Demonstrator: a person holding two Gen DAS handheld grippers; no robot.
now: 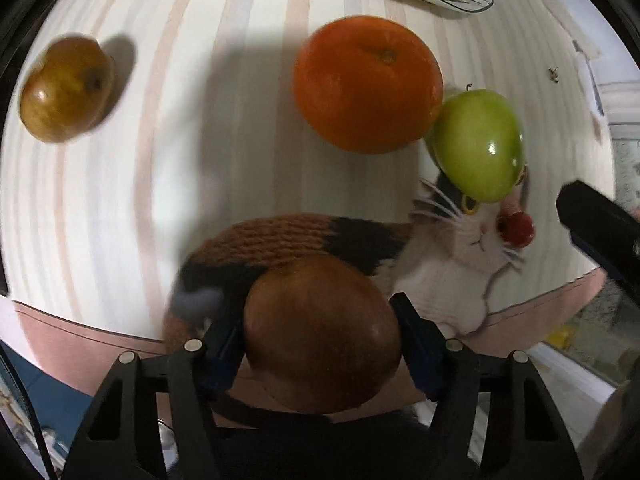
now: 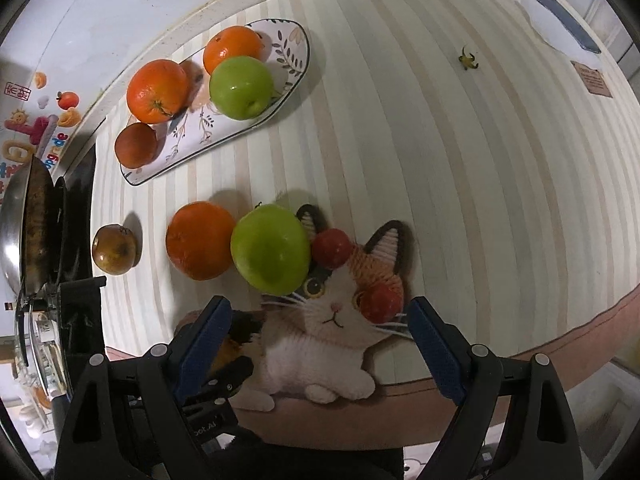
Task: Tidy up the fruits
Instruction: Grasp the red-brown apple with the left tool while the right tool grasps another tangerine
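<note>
My left gripper [image 1: 318, 320] is shut on a red-brown round fruit [image 1: 320, 344], its blue pads against both sides, above the cat-shaped mat [image 1: 448, 276]. Beyond it lie an orange [image 1: 368, 84], a green apple [image 1: 478, 144] touching it, a brown fruit [image 1: 66, 88] at the far left and a small red fruit [image 1: 516, 229]. My right gripper [image 2: 318, 308] hangs open over the cat mat [image 2: 320, 344], with a small red fruit [image 2: 380, 302] just ahead between its fingertips and another [image 2: 332, 248] by the green apple [image 2: 270, 248]. The patterned plate [image 2: 288, 36] holds two oranges, a green apple and a red-brown fruit.
A pan [image 2: 24, 216] on a stove stands off the table's left edge. A phone [image 2: 560, 16] and a small yellow-green scrap [image 2: 467, 58] lie at the far right. The table's pink front edge [image 2: 560, 344] runs just under both grippers.
</note>
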